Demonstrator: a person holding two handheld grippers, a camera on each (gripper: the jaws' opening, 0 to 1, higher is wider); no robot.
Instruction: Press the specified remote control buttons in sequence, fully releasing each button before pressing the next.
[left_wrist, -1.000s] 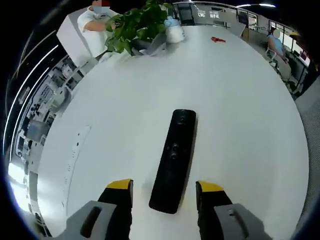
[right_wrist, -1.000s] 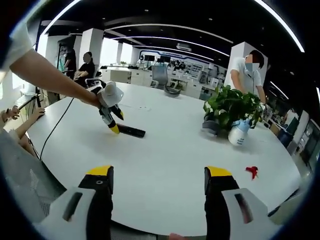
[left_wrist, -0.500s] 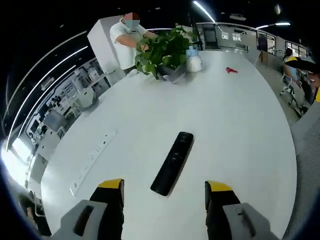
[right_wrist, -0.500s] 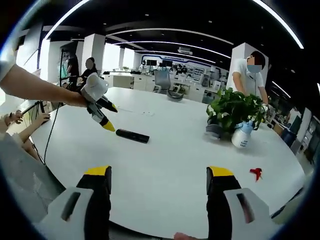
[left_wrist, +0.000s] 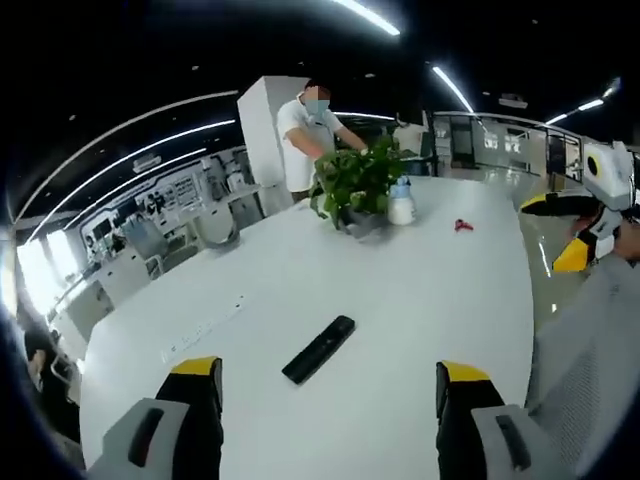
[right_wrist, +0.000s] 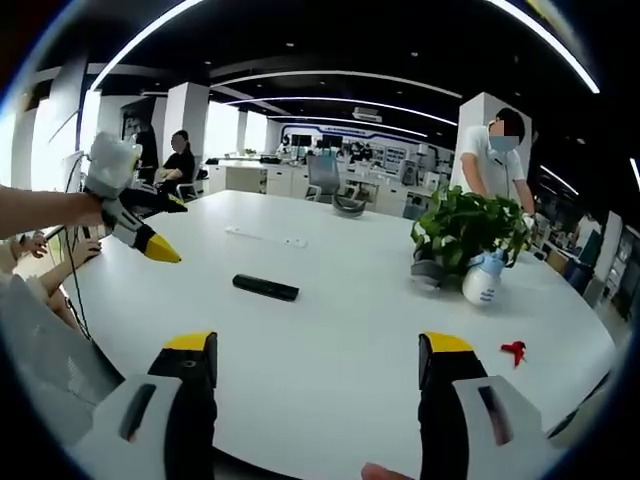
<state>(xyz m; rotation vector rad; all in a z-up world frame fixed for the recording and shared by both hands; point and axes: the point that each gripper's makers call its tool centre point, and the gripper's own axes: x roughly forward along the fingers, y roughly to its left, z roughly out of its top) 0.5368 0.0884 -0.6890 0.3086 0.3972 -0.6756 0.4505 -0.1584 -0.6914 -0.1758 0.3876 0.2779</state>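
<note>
On the white table (left_wrist: 420, 300) the remote (left_wrist: 318, 349) lies flat, both grippers (left_wrist: 328, 385) (right_wrist: 315, 362) held wide open, empty and well clear, so I judge a press is finished or pending, needing a fresh descent

Long ceiling strip lights (right_wrist: 330, 80) arc overhead from ten to two o'clock in my right gripper view, casting even, bright light on the white table (right_wrist: 340, 330), which shows only soft shadows. My left gripper view is softer and slightly blurred, with glare at nine o'clock. Fisheye distortion bends both views' edges, and my gripper bodies at six o'clock sit out of focus
</note>
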